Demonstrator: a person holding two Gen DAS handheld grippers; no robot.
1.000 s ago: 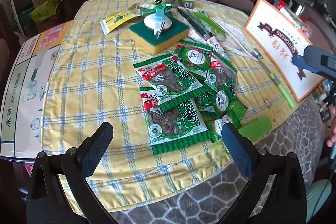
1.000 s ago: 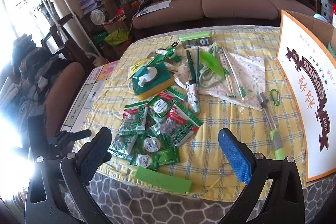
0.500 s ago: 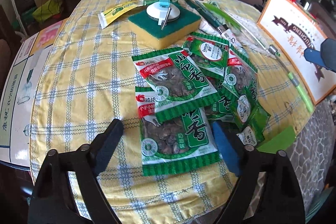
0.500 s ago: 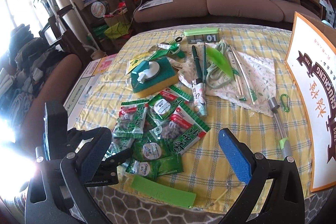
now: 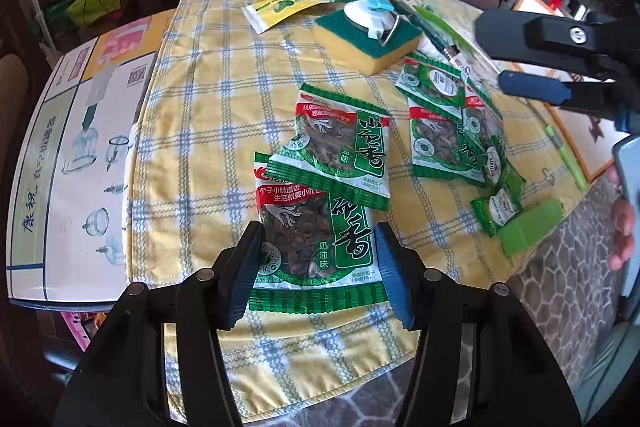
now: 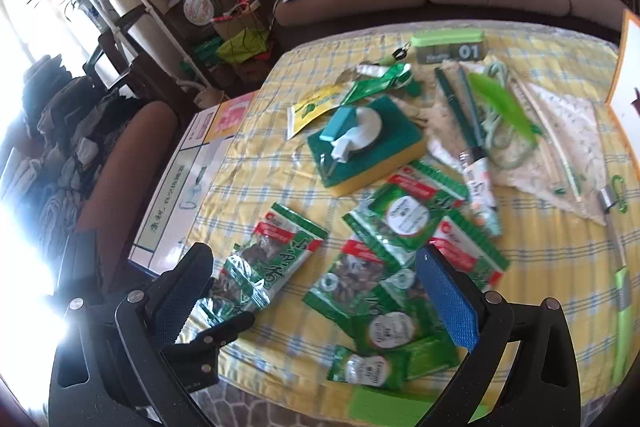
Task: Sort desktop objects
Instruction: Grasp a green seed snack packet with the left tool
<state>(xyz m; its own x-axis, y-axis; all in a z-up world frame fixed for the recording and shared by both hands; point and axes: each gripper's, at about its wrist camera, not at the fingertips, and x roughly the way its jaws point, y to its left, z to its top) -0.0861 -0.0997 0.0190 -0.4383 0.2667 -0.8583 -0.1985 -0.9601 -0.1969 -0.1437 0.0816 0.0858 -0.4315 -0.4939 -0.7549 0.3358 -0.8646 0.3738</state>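
Several green seed packets lie on the yellow checked tablecloth (image 5: 208, 115). My left gripper (image 5: 318, 267) points down at the nearest packet (image 5: 316, 247). Its jaws are closing, with the packet between the pads at its two side edges. A second packet (image 5: 340, 147) overlaps the far end of that one. My right gripper (image 6: 316, 295) stands wide open above the pile of packets (image 6: 400, 227), holding nothing. In the left wrist view the right gripper (image 5: 520, 63) hangs at the upper right. In the right wrist view the left gripper's fingers (image 6: 232, 323) show under the packet (image 6: 272, 259).
A yellow-green sponge (image 5: 368, 39) carries a white suction hook. Behind it lie a yellow sachet (image 5: 280, 9), a green "01" box (image 6: 448, 45) and pens (image 6: 456, 107). A green flat bar (image 5: 528, 227) sits at the near edge. A printed carton (image 5: 80, 147) is left, a hand (image 5: 622, 227) right.
My left gripper moved in and down onto the nearest packet, and its jaws narrowed around it. My right gripper swung left and lower over the packet pile, still wide open.
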